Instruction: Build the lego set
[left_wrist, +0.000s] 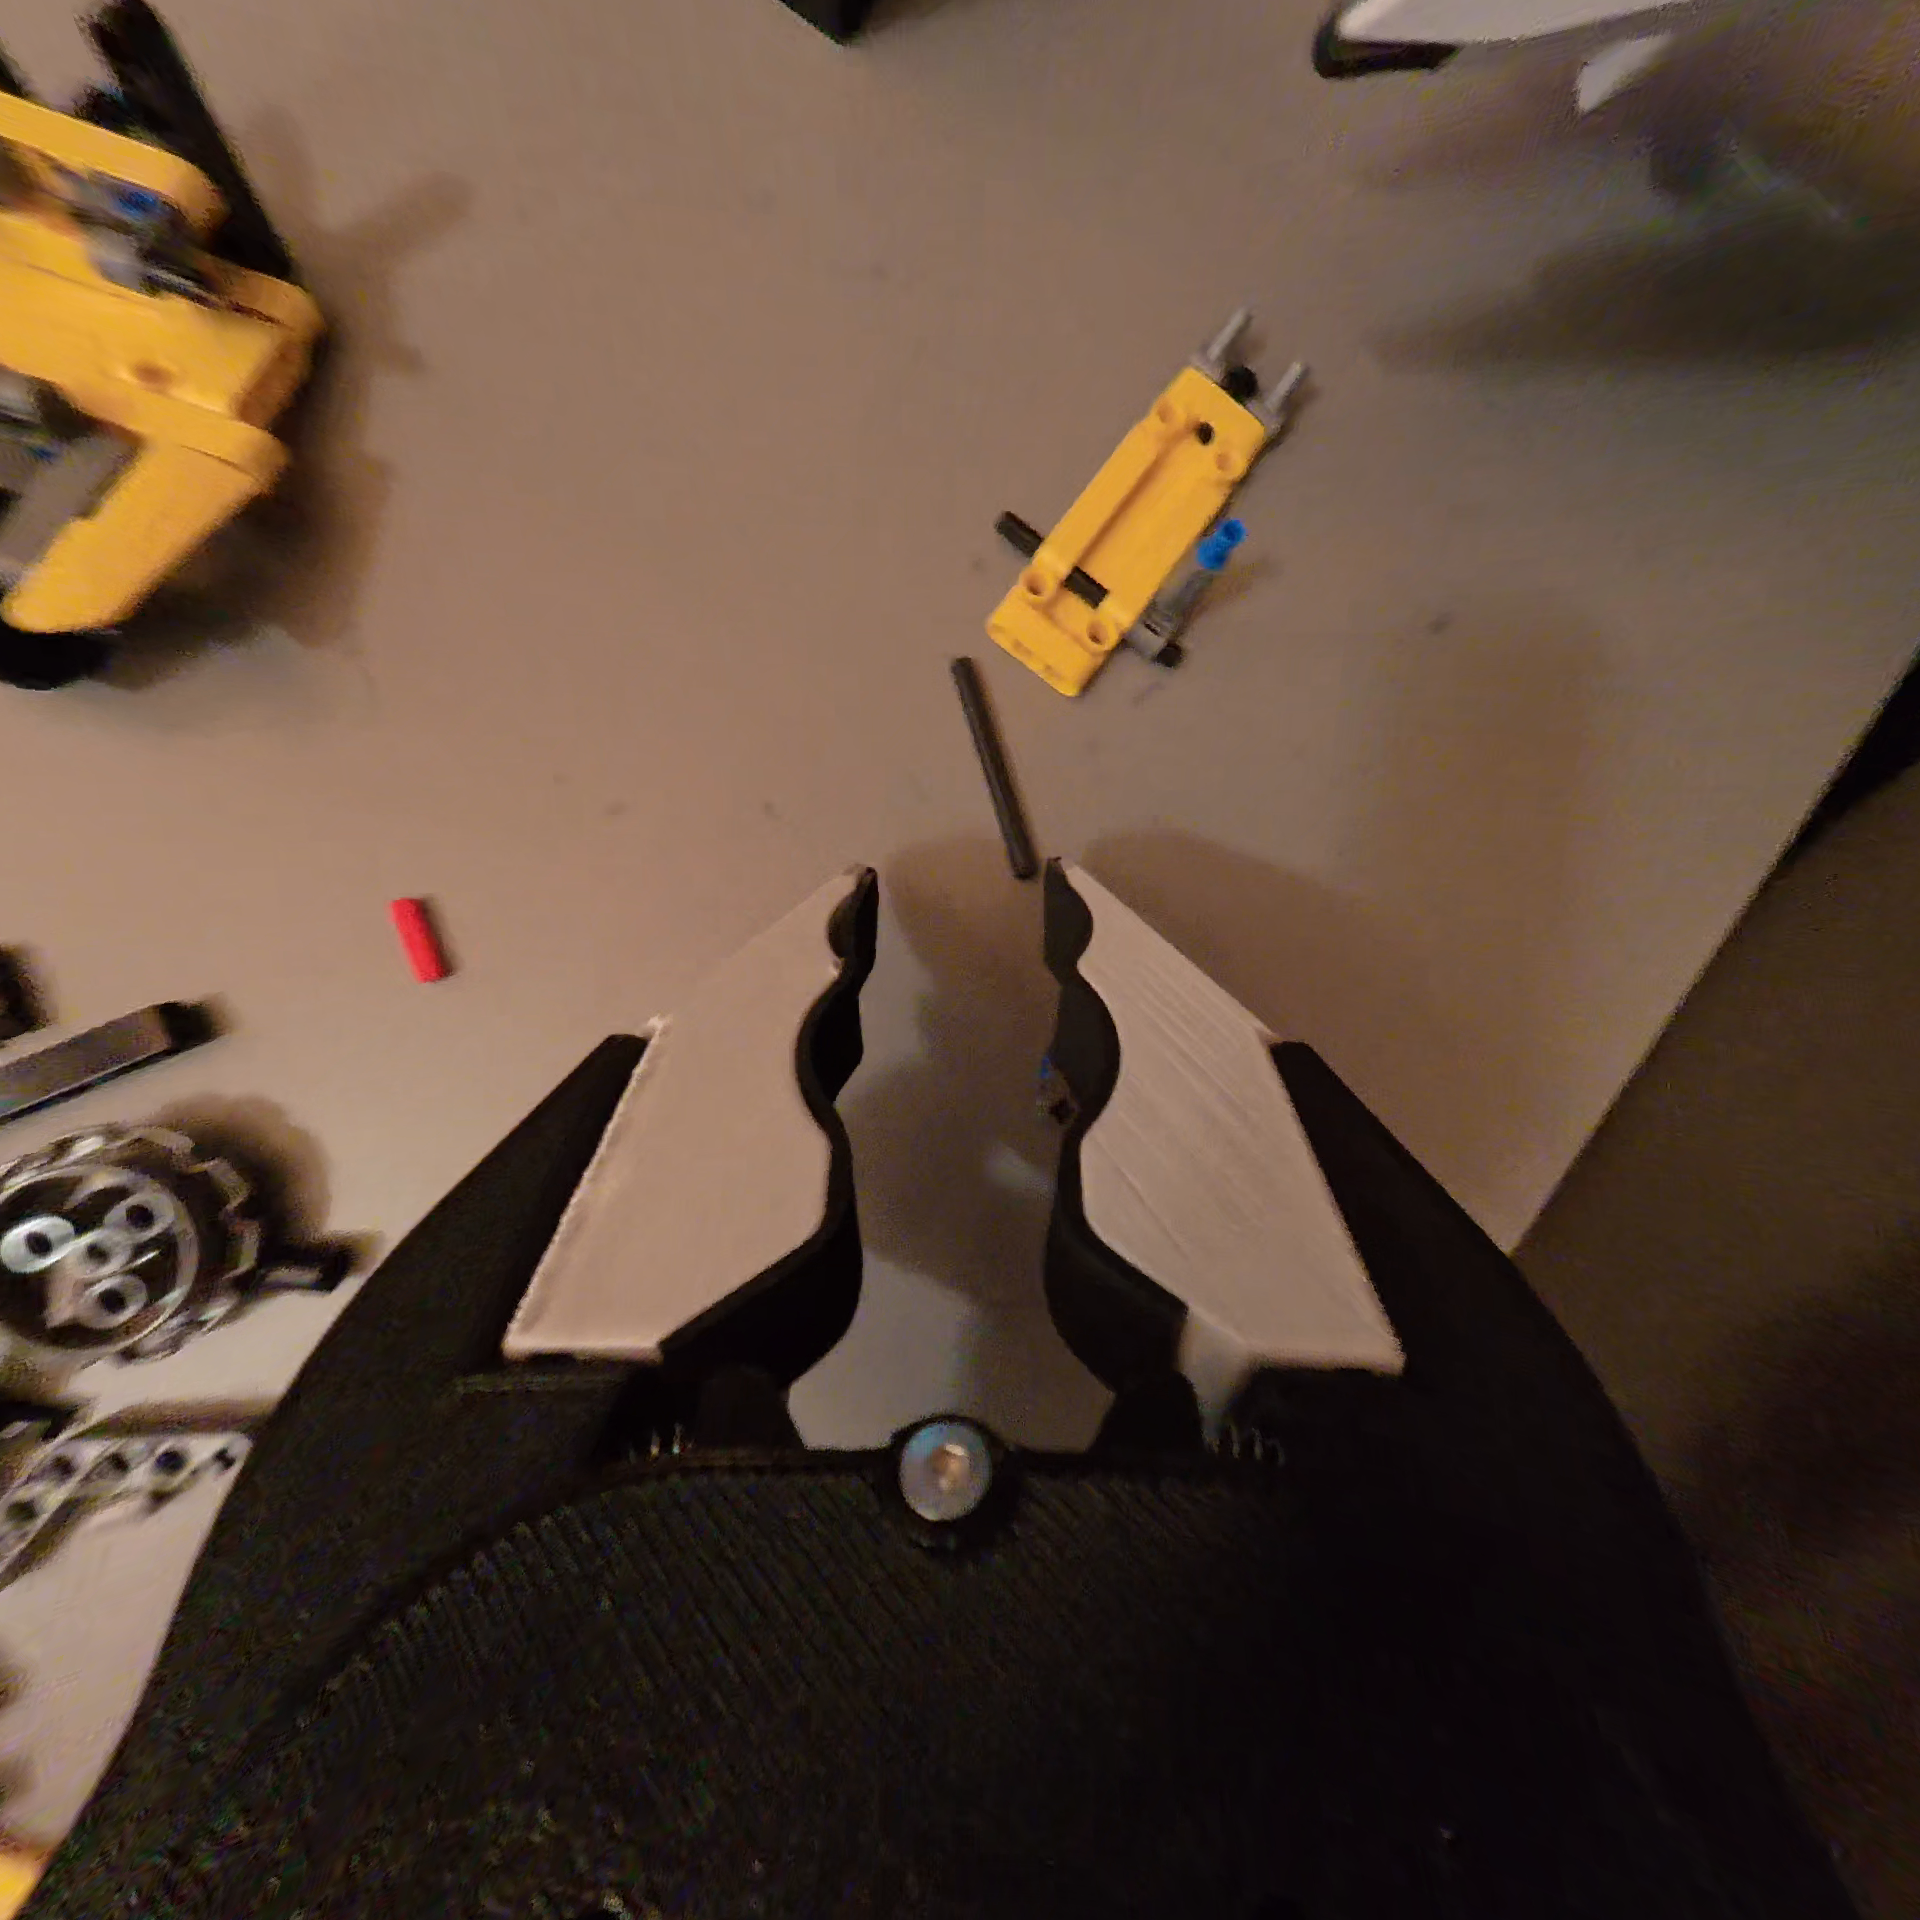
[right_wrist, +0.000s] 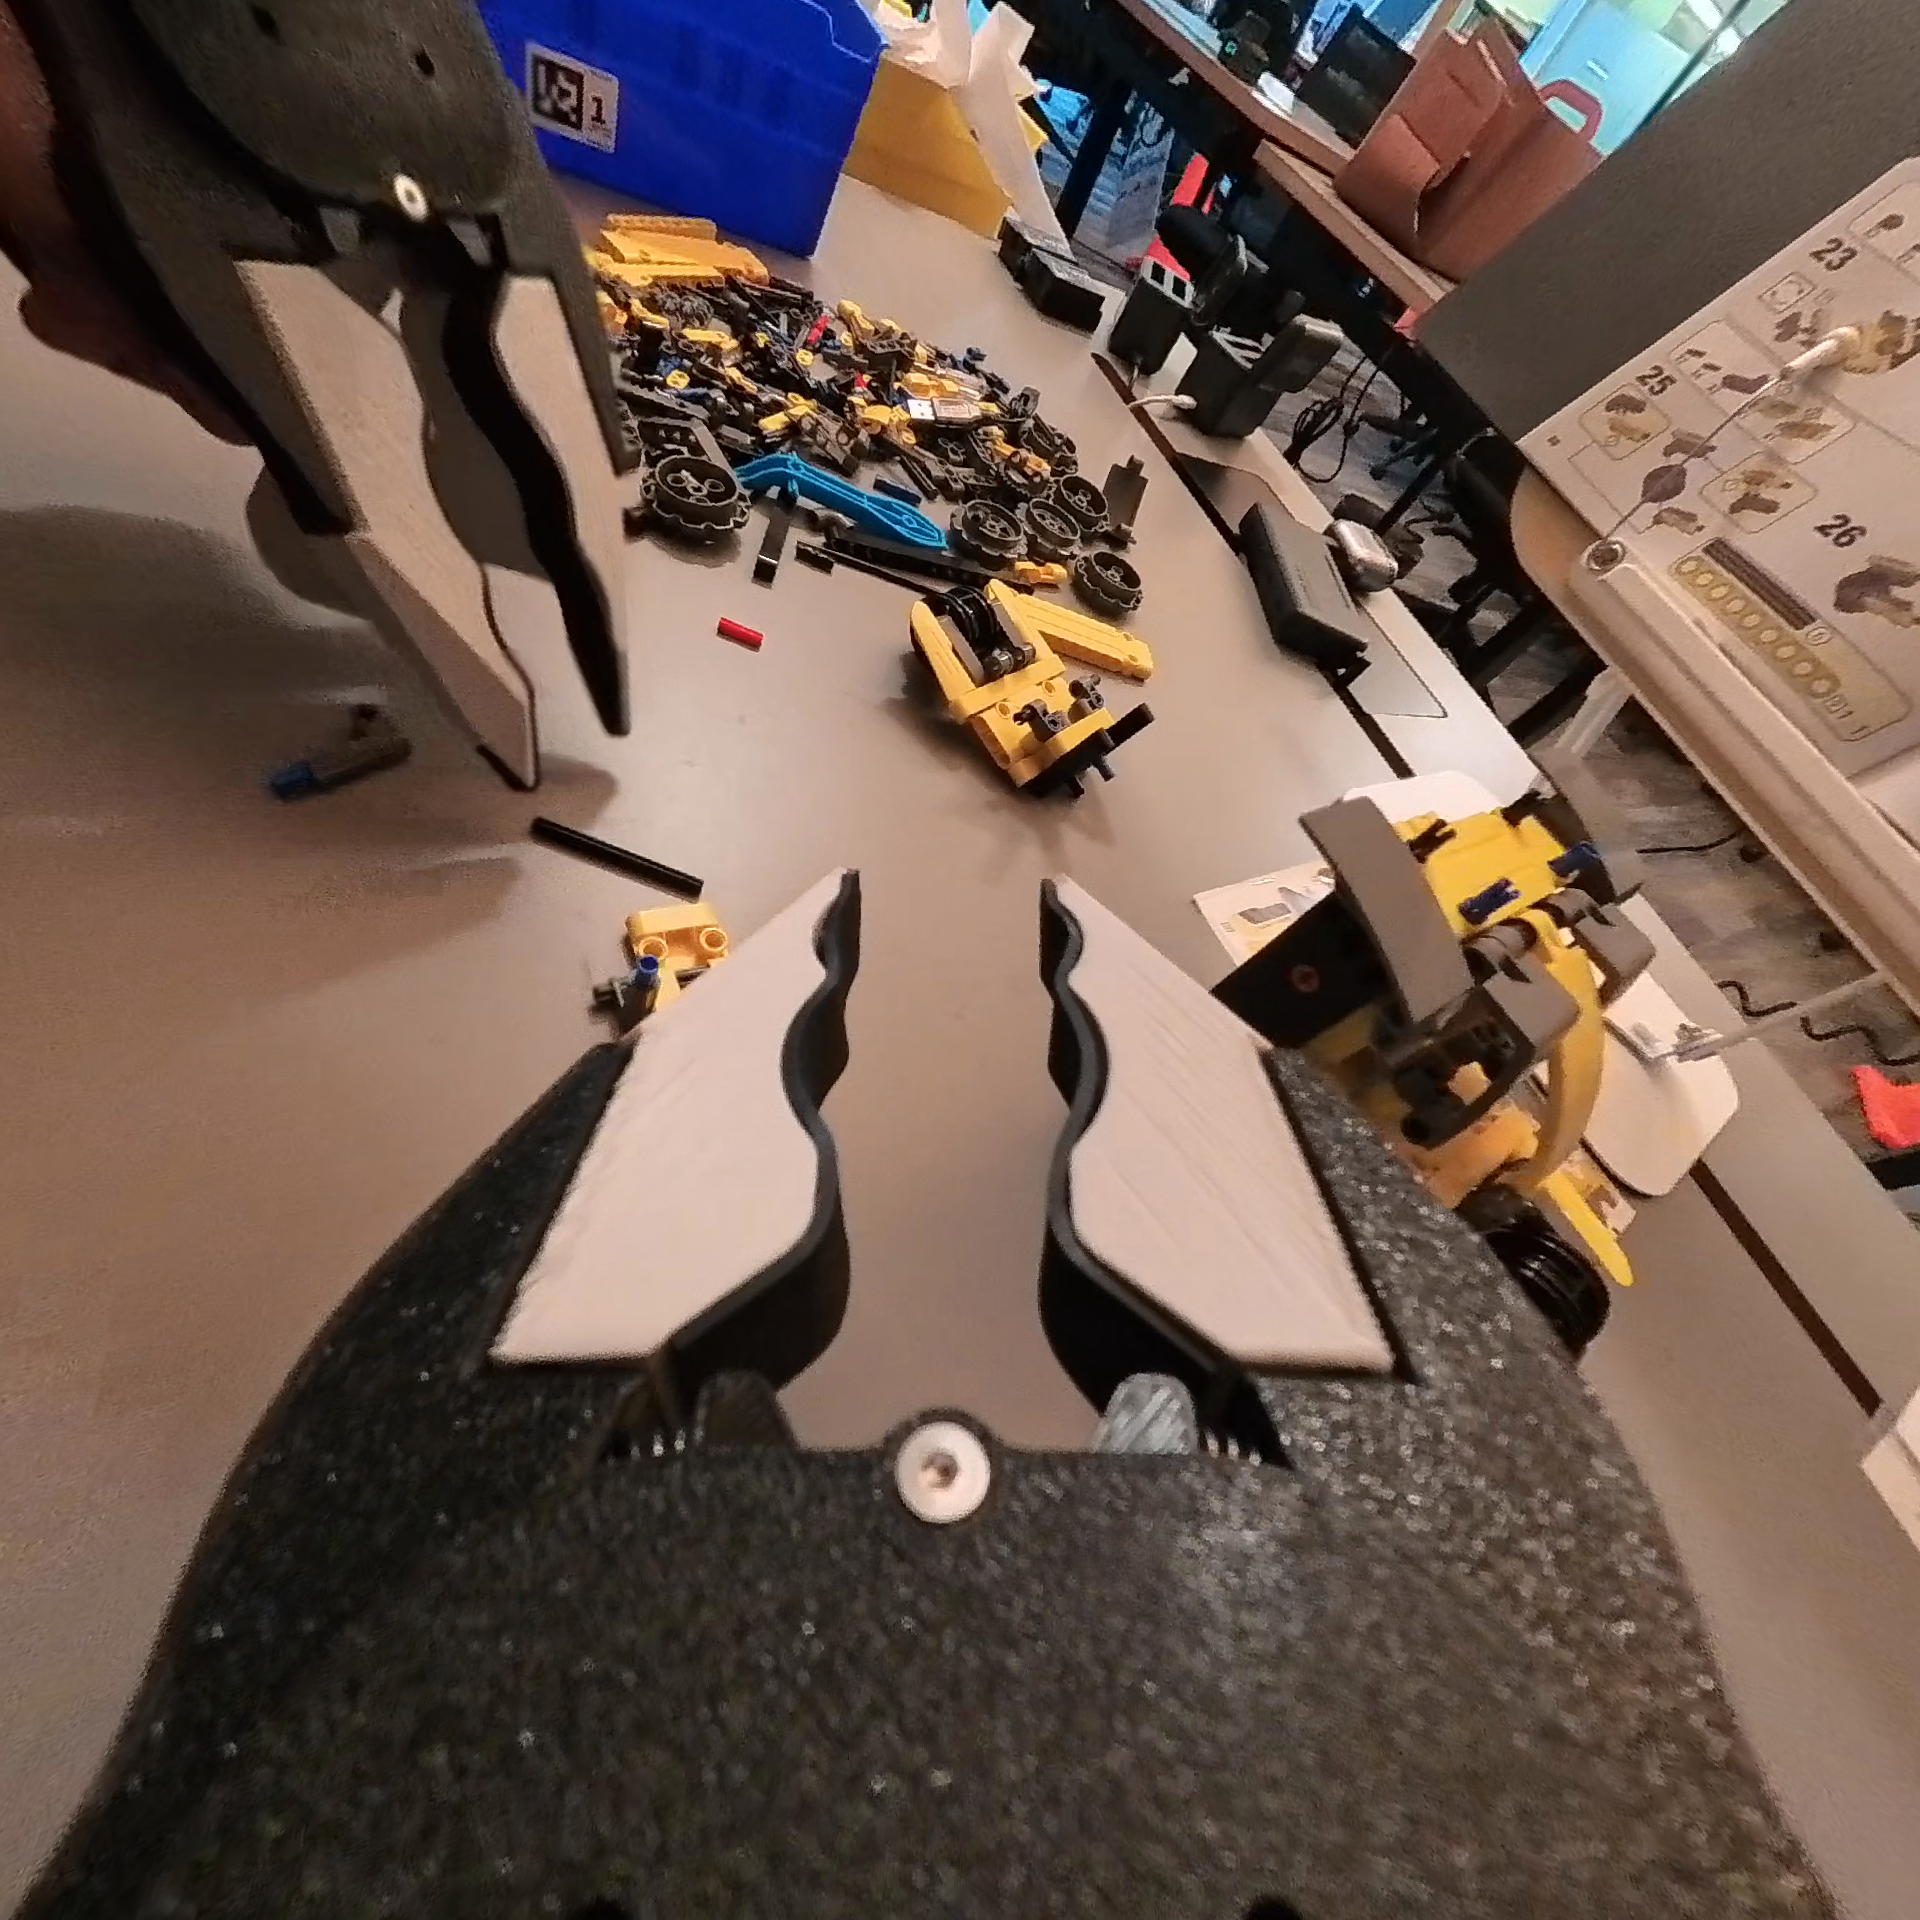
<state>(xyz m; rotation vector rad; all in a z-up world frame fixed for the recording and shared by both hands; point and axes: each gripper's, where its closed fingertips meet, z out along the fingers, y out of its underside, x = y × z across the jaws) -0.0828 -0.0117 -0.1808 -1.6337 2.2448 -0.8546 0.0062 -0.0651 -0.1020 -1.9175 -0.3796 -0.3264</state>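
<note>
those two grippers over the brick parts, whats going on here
A person holds two grippers over a grey table. The left gripper hangs with jaws open and empty just short of a black axle, near a small yellow assembly. The right gripper is open and empty too, beside a larger yellow model.

Left tool (left_wrist: 961, 873), parted and empty, hangs just short of a black axle (left_wrist: 994, 769) lying flat beside a yellow block (left_wrist: 1127, 530).
</note>
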